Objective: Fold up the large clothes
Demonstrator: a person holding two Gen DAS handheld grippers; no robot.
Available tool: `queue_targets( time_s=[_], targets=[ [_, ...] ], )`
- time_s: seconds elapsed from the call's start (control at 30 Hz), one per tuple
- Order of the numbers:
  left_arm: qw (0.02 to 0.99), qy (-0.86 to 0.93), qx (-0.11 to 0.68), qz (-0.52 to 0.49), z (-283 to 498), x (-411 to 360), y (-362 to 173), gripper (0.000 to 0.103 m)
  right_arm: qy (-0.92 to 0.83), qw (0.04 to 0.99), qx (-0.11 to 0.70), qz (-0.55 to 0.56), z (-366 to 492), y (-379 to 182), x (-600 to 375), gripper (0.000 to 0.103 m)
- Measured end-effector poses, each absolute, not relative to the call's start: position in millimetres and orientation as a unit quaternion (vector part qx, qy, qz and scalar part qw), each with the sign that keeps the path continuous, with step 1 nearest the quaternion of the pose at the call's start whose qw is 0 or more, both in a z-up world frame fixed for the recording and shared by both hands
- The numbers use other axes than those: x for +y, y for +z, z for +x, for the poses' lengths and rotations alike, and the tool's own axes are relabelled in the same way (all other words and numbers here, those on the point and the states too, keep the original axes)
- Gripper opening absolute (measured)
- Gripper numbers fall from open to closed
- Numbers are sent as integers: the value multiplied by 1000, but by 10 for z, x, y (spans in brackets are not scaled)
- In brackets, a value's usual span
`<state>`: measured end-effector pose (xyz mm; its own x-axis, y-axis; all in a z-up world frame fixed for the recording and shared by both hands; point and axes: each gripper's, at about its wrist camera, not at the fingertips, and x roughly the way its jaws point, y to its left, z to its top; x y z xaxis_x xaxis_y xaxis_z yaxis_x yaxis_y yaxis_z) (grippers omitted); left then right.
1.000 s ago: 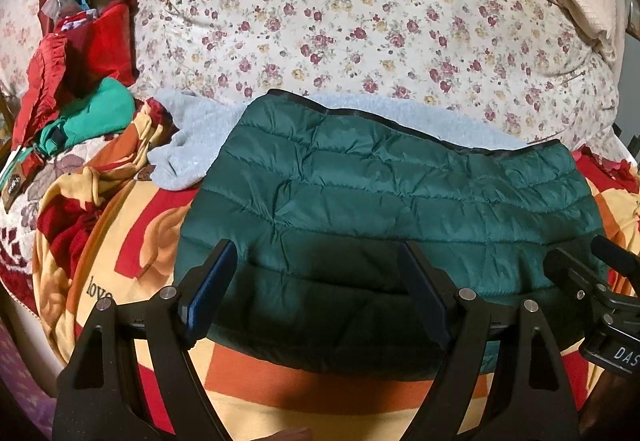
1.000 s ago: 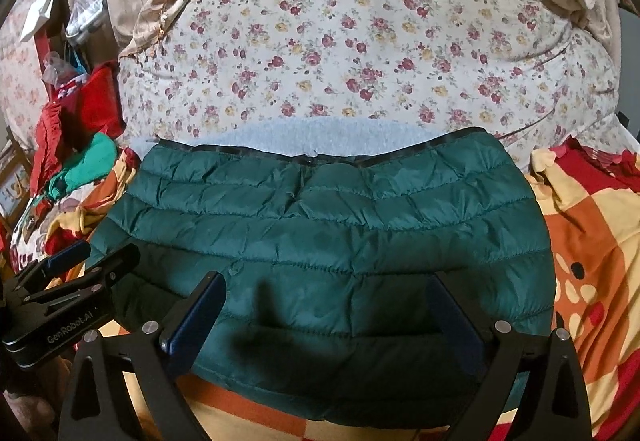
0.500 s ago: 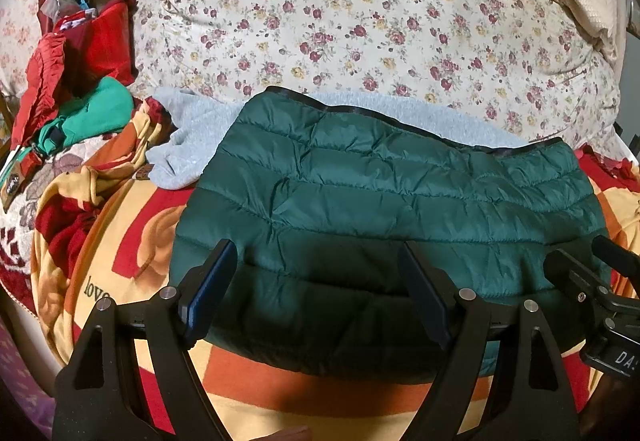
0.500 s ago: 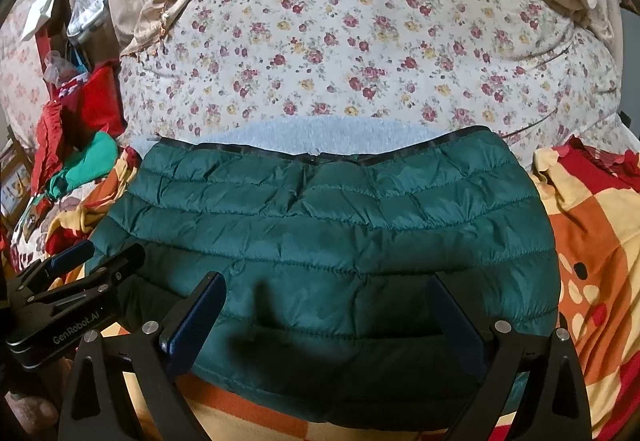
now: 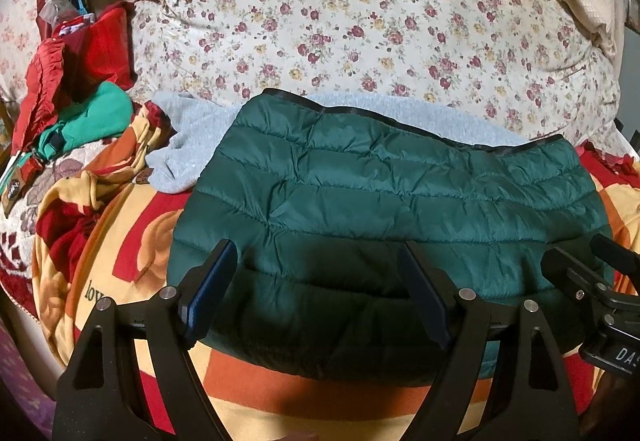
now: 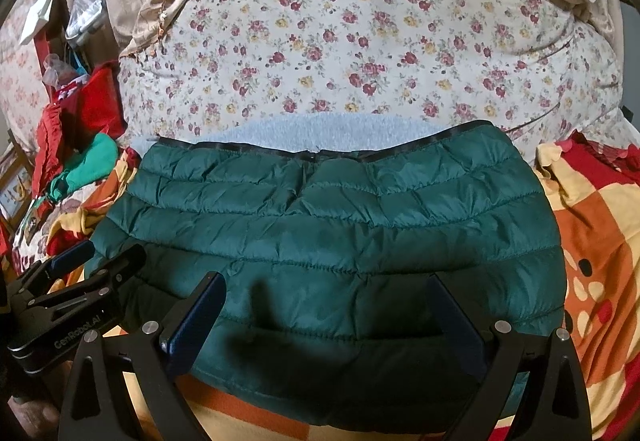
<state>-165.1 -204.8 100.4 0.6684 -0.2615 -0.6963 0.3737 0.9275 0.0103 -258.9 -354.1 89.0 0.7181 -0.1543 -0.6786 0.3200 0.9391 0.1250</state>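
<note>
Jacket: green quilted jacket (image 5: 384, 201), folded into a wide band, lies flat on the orange-and-yellow blanket (image 5: 280, 397); dark-trimmed far edge rests on a pale blue fleece (image 5: 188, 149).
Beyond jacket: floral quilt (image 6: 360, 53). Left of jacket: heap of red and green clothes (image 5: 76, 93).
Left gripper (image 5: 316, 293): jaws wide apart, hovering over the jacket's near-left part, nothing between them.
Right gripper (image 6: 328, 317): jaws wide apart over the jacket's near edge, nothing held.
Stage (judgement): jacket part-folded; next fold not yet gripped.
Risk 1: slick puffy shell may slip from a shallow pinch, so the fold springs open.
Risk 2: grabbing only the top layer would peel layers apart.
Risk 3: grippers stand close beside each other; uneven lift would skew the fold or drag the fleece.
</note>
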Motion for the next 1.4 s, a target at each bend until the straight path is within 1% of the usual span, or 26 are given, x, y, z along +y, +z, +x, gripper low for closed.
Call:
queue_targets(
  time_s=[1.4],
  targets=[
    [909, -184, 366, 73, -1615, -2076, 979, 83, -121, 916, 361, 127, -2458, 818, -3526, 99]
  ],
)
